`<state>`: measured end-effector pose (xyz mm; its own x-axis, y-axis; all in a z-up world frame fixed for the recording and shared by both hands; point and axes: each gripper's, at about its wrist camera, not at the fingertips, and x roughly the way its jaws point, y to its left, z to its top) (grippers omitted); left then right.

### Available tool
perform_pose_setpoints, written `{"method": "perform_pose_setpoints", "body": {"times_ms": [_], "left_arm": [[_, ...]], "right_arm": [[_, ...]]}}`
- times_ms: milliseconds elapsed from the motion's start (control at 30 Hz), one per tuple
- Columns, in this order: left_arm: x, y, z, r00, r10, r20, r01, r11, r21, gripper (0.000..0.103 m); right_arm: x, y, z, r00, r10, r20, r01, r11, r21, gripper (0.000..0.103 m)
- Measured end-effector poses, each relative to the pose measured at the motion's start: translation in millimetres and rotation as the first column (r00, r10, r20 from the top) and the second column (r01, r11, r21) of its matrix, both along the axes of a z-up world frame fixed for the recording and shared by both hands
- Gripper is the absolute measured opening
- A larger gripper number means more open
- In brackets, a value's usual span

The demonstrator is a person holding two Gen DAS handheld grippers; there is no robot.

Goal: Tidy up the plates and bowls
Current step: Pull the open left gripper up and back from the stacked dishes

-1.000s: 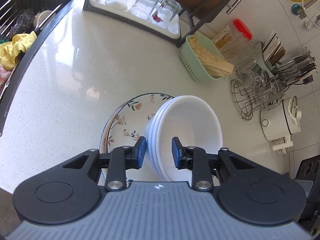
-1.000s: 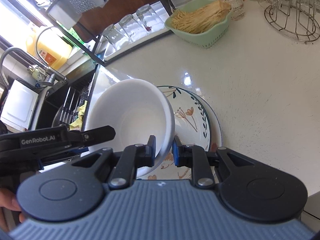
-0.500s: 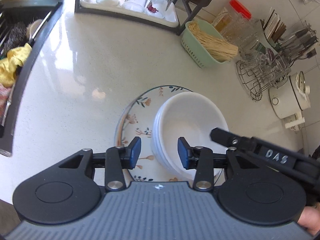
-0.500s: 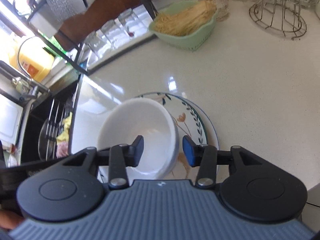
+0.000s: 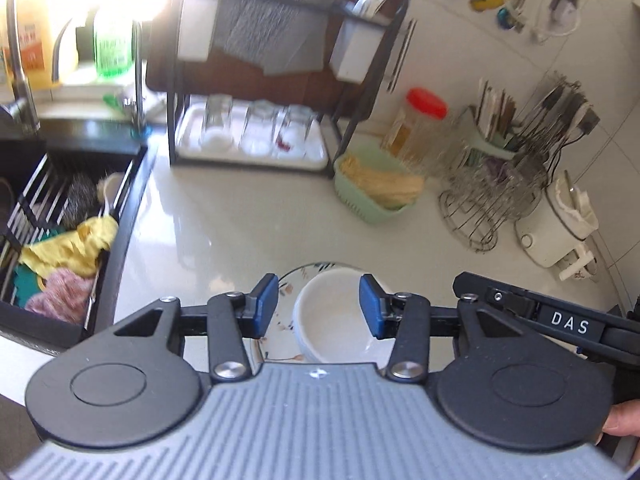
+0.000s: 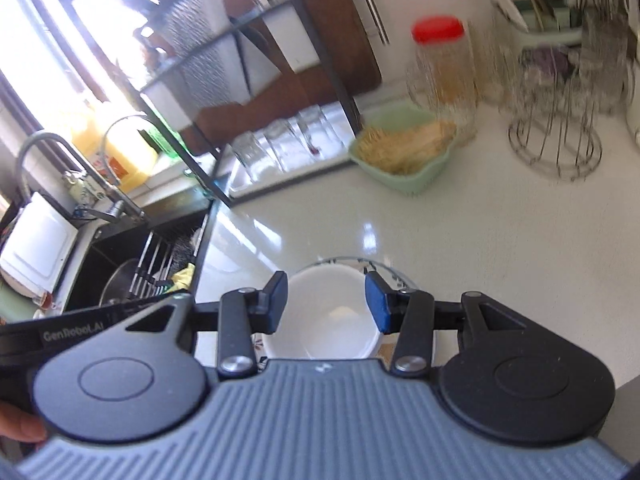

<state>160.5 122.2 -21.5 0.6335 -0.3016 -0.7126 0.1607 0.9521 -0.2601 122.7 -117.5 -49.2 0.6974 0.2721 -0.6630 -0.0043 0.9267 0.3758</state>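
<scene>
Both tongs, left (image 5: 318, 306) and right (image 6: 326, 302), have lifted away, gaping wide; white bowls (image 5: 334, 316) hide most of the floral plate (image 5: 280, 332) on the glossy worktop (image 5: 224, 236).

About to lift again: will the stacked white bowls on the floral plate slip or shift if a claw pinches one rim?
Probably slippery: the white bowls look glazed and glossy. Nested loosely on the floral plate, the upper one may lift alone. Likely rigid, chippable ceramic; both claws hang open.
</scene>
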Motion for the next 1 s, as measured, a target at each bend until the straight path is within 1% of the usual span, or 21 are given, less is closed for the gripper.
{"method": "perform_pose_setpoints", "body": {"times_ms": [133, 233, 333, 367, 433, 467, 500, 567, 600, 633, 767, 933, 1000], "left_arm": [[-36.7, -12.5, 31.6, 0.997, 0.011, 0.078, -0.013, 1.000, 0.023, 0.056], [-64.7, -23.6, 44.8, 0.994, 0.026, 0.108, -0.029, 0.999, 0.029, 0.057], [-95.3, -36.8, 53.3, 0.991, 0.044, 0.129, -0.047, 0.999, 0.022, 0.057], [-104.6, -41.6, 54.8, 0.989, 0.054, 0.134, -0.058, 0.998, 0.023, 0.059], [-122.7, -50.5, 57.0, 0.986, 0.073, 0.150, -0.077, 0.997, 0.021, 0.069], [-132.3, -56.0, 57.7, 0.984, 0.087, 0.154, -0.093, 0.995, 0.031, 0.077], [-140.4, -60.7, 57.9, 0.983, 0.099, 0.156, -0.107, 0.993, 0.043, 0.083], [-156.9, -69.1, 57.3, 0.980, 0.112, 0.164, -0.124, 0.990, 0.068, 0.090], [-164.4, -72.4, 56.8, 0.979, 0.120, 0.166, -0.135, 0.988, 0.081, 0.094], [-171.7, -75.1, 56.1, 0.977, 0.129, 0.168, -0.146, 0.985, 0.093, 0.095], [-202.1, -80.3, 46.7, 0.972, 0.164, 0.170, -0.184, 0.977, 0.105, 0.100], [-227.1, -86.2, 27.3, 0.974, 0.193, 0.122, -0.204, 0.975, 0.091, 0.100], [-238.7, -87.6, 23.2, 0.969, 0.210, 0.127, -0.221, 0.972, 0.083, 0.100]], "right_arm": [[-28.7, -9.7, 28.8, 0.995, 0.026, 0.093, -0.026, 1.000, -0.002, 0.047], [-53.2, -19.4, 47.0, 0.987, 0.050, 0.155, -0.049, 0.999, -0.014, 0.047], [-76.0, -30.4, 59.0, 0.977, 0.064, 0.203, -0.059, 0.998, -0.032, 0.047], [-83.5, -34.4, 62.2, 0.974, 0.069, 0.215, -0.062, 0.997, -0.036, 0.047], [-97.8, -42.6, 65.8, 0.967, 0.077, 0.243, -0.065, 0.996, -0.054, 0.048], [-103.4, -46.3, 66.0, 0.963, 0.077, 0.259, -0.062, 0.996, -0.066, 0.054], [-109.4, -51.0, 65.1, 0.960, 0.075, 0.271, -0.055, 0.995, -0.078, 0.058], [-117.3, -60.7, 62.8, 0.961, 0.068, 0.269, -0.049, 0.996, -0.077, 0.072], [-122.4, -65.7, 61.3, 0.959, 0.072, 0.272, -0.054, 0.996, -0.073, 0.077], [-126.4, -69.7, 59.7, 0.957, 0.077, 0.278, -0.059, 0.996, -0.072, 0.087], [-146.3, -81.3, 51.4, 0.950, 0.100, 0.296, -0.070, 0.992, -0.109, 0.088], [-169.4, -92.6, 38.6, 0.953, 0.114, 0.280, -0.085, 0.990, -0.113, 0.088], [-179.4, -94.8, 34.6, 0.956, 0.119, 0.269, -0.091, 0.989, -0.116, 0.088]]}}
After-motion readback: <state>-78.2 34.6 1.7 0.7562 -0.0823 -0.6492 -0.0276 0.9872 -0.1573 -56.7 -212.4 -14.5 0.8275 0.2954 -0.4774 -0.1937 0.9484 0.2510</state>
